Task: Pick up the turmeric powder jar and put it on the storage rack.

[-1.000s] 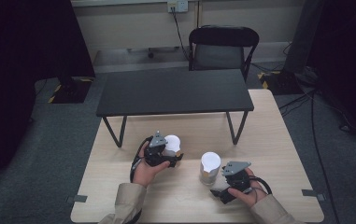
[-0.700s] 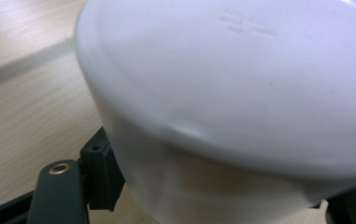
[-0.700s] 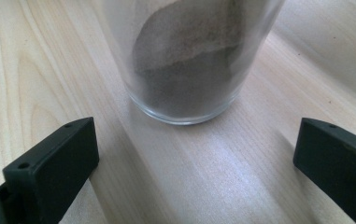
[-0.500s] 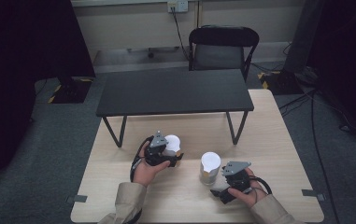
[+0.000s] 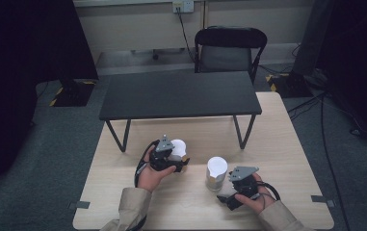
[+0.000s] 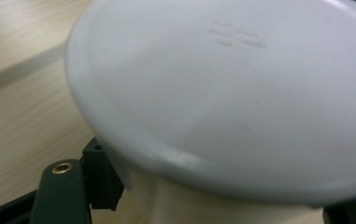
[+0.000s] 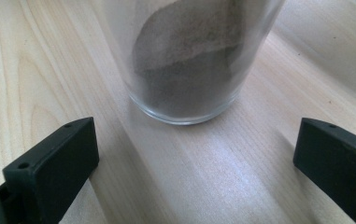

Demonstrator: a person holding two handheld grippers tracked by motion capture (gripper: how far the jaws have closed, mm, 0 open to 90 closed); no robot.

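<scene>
A white-lidded cream container point(image 5: 177, 148) sits just left of centre in the lower half of the frame, while a clear glass jar point(image 5: 216, 174) with a white lid stands upright just right of it, holding grey-brown powder.

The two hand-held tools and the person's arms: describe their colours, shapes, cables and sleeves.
Both the left tool and the right tool are black, each topped by a grey three-cornered plate, with a black cable looping from its body. Their jaws are blocky black bars; a brass-coloured screw hole shows on the left one. Both forearms wear beige sleeves.
</scene>
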